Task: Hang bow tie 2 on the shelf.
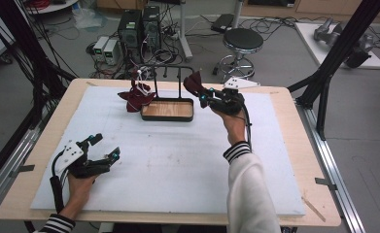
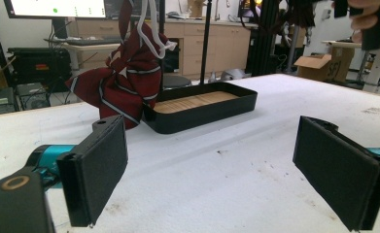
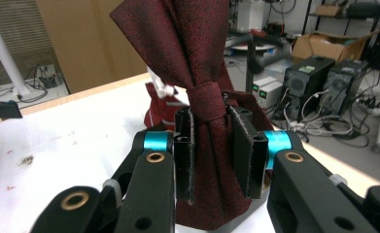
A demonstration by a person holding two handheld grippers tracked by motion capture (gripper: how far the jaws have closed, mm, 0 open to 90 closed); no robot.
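The right gripper (image 3: 212, 155) is clamping a dark red bow tie (image 3: 197, 53) between its jaws, its wings fanning above them. The left gripper (image 2: 226, 165) is resting with jaws spread wide, a striped bow tie (image 2: 122, 82) lying ahead of them beside the black tray (image 2: 202, 114).

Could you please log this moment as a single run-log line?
right gripper: shut on dark red bow tie, raised by rack | left gripper: open, empty | striped tie: hanging on rack

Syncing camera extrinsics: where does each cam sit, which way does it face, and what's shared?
High view: above the person's side, facing forward and down on the table; both forearms, left gripper, right gripper.
Left gripper view: low over the table, along open jaws toward the black tray and striped tie.
Right gripper view: along jaws shut on the dark red bow tie.
Shared: tray and striped tie.
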